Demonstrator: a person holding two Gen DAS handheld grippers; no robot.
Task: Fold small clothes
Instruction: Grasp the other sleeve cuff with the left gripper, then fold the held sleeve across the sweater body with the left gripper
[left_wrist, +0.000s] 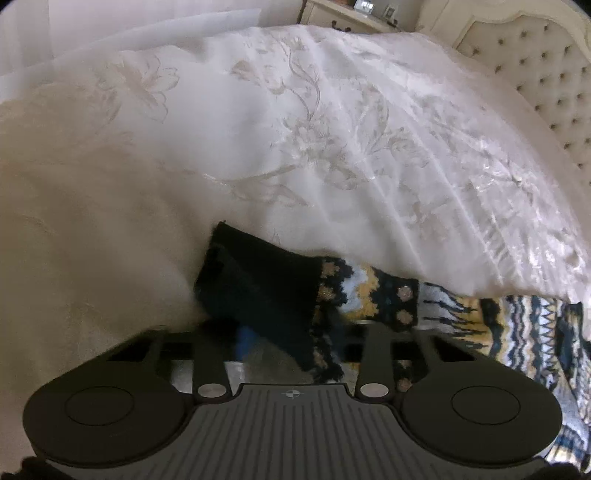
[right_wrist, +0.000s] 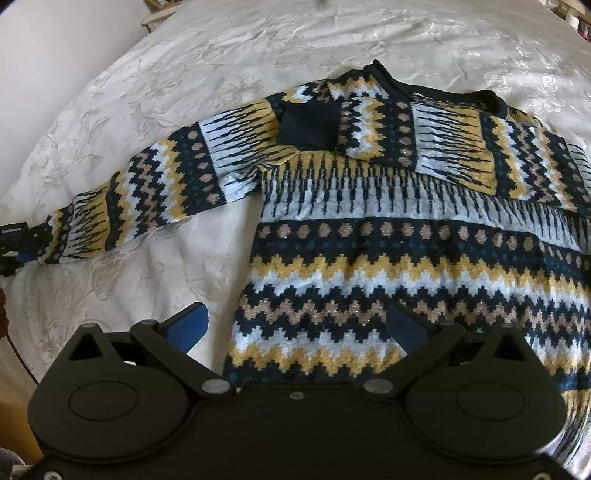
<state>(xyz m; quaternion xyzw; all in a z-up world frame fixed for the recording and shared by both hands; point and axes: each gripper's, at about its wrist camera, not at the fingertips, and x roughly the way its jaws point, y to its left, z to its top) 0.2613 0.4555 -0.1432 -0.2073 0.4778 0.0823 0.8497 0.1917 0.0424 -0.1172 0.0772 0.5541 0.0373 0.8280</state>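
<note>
the left gripper (left_wrist: 255, 339) pinches the sweater's dark cuff (left_wrist: 258, 280), ready to fold that sleeve (right_wrist: 147, 184) in. the right gripper (right_wrist: 295, 332) hovers spread over the sweater body (right_wrist: 406, 266), holding nothing.

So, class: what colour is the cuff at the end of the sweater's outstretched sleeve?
Plain dark navy, nearly black: the cuff shows best in the left wrist view.

Chunky knitted wool sweater (right_wrist: 369, 266), glossy embroidered bedspread (right_wrist: 184, 74) — matt plastic tool (right_wrist: 295, 325)
</note>
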